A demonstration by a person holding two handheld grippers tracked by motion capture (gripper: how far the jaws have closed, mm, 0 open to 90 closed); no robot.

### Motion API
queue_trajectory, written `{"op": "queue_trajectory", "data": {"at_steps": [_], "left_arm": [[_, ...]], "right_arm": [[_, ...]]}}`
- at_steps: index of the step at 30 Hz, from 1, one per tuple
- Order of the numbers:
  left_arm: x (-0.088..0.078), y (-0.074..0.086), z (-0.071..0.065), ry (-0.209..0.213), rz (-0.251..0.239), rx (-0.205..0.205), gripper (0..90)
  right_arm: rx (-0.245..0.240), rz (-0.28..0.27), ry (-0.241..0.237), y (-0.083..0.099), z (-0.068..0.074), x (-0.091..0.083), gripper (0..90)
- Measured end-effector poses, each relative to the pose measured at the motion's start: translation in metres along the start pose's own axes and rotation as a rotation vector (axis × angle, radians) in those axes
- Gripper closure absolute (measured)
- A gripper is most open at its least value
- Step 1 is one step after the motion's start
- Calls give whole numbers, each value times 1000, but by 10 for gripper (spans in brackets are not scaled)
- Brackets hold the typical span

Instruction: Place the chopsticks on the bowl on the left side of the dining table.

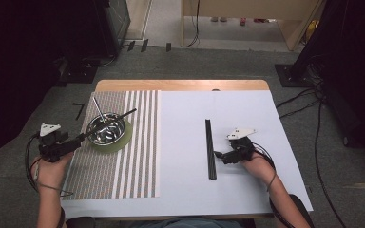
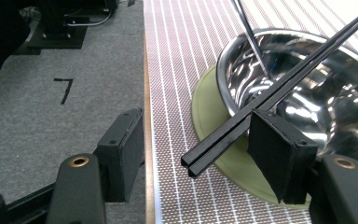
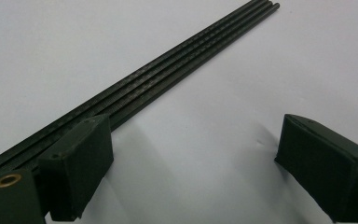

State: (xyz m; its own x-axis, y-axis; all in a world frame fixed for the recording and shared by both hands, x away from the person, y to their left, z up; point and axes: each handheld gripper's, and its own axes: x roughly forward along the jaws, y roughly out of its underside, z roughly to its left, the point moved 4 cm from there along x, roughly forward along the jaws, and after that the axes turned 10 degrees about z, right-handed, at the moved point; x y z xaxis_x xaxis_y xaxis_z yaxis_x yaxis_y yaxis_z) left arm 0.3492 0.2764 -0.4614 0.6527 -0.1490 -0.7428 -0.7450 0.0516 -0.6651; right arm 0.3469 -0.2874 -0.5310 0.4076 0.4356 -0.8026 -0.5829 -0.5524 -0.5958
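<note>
Person at the table with a gripper in each hand; the job looks like moving chopsticks into the steel bowl (image 1: 107, 129), which sits on a green coaster (image 1: 123, 141) on the striped placemat (image 1: 133, 156). One black chopstick pair (image 2: 279, 91) already leans across the bowl rim, tips over the far side, butt end sticking out toward the left gripper (image 1: 71, 144). A thin metal rod (image 1: 100, 110) also stands in the bowl.

Left gripper: jaws apart, fairly wide, not clamped; the pair rests just against the inner face of one pad (image 2: 279, 154), the other pad well clear. Looks like a release, so that pair is roughly delivered.

Right gripper (image 1: 218, 155): jaws wide, holding nothing, sitting low on the white sheet (image 1: 185, 190) just beside the remaining chopsticks (image 1: 210, 149), which lie flat mid-table, outside one pad (image 3: 81, 161).

Left to do, I'd judge: grab that bundle and carry it over.
</note>
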Motion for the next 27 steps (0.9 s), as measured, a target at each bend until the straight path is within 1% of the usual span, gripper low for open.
{"op": "queue_trajectory", "data": {"at_steps": [1,3,6,9,11,13,19,21,27], "left_arm": [[-2,-1,0,5,6,-10,393],[-3,-3,-2,11,15,-14,408],[-4,-6,-4,1,35,0,413],[-7,-12,-7,14,27,-10,410],[-7,-16,-8,17,31,-5,409],[-6,-19,-9,10,45,9,409],[-1,-28,-14,36,50,7,428],[1,-30,-16,38,58,10,429],[6,-37,-25,52,59,29,428]], "right_arm": [[0,0,0,0,0,0,101],[1,0,0,0,0,0,101],[2,0,-1,0,0,0,101],[1,0,-1,0,0,0,101],[1,0,-1,0,0,0,102],[2,0,-1,0,0,0,102],[2,-1,-1,0,0,0,102],[2,-1,-1,0,0,0,102],[2,-1,-1,0,0,0,102]]}}
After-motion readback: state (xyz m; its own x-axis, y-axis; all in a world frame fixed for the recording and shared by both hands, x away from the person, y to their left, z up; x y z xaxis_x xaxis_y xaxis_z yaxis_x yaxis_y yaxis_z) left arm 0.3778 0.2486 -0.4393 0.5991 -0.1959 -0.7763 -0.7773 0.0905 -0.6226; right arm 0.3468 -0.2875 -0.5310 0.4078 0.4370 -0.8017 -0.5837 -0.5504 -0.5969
